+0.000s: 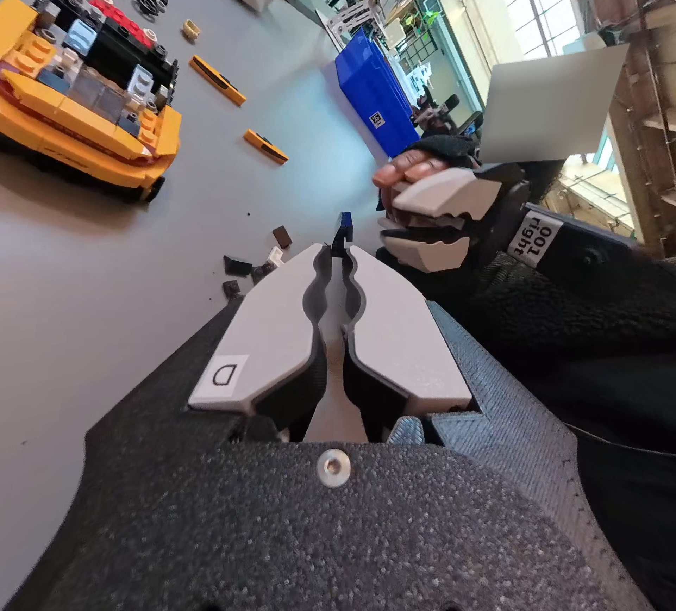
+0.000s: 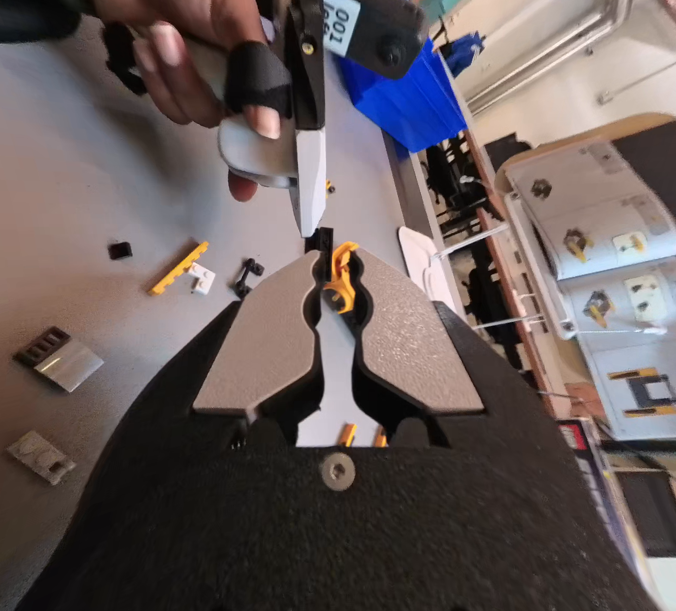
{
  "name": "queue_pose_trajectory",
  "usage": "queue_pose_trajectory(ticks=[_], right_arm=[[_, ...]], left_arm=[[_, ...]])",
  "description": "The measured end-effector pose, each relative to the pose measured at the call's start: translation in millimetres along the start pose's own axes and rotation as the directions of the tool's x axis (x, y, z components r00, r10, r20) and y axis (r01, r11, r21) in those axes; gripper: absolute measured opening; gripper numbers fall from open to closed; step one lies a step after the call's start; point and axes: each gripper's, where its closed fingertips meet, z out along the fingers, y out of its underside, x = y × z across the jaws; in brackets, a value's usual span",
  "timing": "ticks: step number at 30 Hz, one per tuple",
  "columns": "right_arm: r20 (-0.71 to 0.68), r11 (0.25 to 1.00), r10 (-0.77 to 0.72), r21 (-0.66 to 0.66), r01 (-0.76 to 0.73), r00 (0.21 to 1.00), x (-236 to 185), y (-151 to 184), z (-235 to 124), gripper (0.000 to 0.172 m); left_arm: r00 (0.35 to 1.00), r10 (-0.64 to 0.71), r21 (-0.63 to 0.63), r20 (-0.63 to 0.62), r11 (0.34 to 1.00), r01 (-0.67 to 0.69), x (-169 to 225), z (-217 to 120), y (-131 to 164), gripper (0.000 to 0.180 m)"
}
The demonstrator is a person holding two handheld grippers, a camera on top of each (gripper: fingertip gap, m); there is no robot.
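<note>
In the left wrist view my left gripper (image 1: 338,250) is shut on a small black piece topped by a blue brick (image 1: 344,229), held just above the grey table (image 1: 183,227). My right gripper (image 1: 386,225) hangs close to its right, held by a hand. In the right wrist view my right gripper (image 2: 336,257) is shut on a yellow curved piece (image 2: 342,278), with a thin black piece (image 2: 323,249) against its left pad. The left gripper (image 2: 309,224) points down from above, its tip nearly touching my right fingertips.
A partly built yellow brick car (image 1: 84,110) stands at the left, with yellow strips (image 1: 217,81) and small dark and white bricks (image 1: 248,267) near it. A yellow plate (image 2: 179,267), grey plates (image 2: 67,364), blue bins (image 2: 402,99) and a white tray (image 2: 417,257) lie around.
</note>
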Motion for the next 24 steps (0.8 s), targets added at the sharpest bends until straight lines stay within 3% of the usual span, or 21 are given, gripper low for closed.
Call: queue_pose_trajectory(ticks=[1,5,9,15,19,24], right_arm=[[0.020,0.999,0.032,-0.017,-0.032,0.999,-1.7,3.0,2.7,0.017],[0.091,0.994,0.091,-0.071,-0.085,0.992,-11.9,9.4,11.6,0.020],[0.132,0.994,0.083,-0.085,-0.072,0.988,-19.0,10.8,13.2,0.009],[0.151,0.994,-0.003,-0.104,0.019,0.989,-25.2,10.9,12.0,0.007],[0.099,0.989,-0.118,-0.082,0.126,0.988,-24.7,8.8,9.3,0.006],[0.126,0.986,-0.139,-0.076,0.149,0.982,-32.9,10.1,5.6,0.006]], left_arm=[[1.000,0.010,-0.013,0.007,1.000,-0.010,-0.1,2.2,2.3,0.006],[0.992,0.110,-0.067,0.055,0.992,-0.106,2.9,7.2,9.7,0.006],[0.965,0.231,-0.120,0.123,0.969,-0.217,3.1,8.3,14.4,0.006],[0.910,0.376,-0.207,0.175,0.917,-0.340,0.9,9.2,22.0,0.006],[0.969,0.226,-0.167,0.101,0.964,-0.208,0.7,10.5,21.8,0.006],[0.990,0.127,-0.172,0.058,0.978,-0.116,-2.3,13.6,27.8,0.005]])
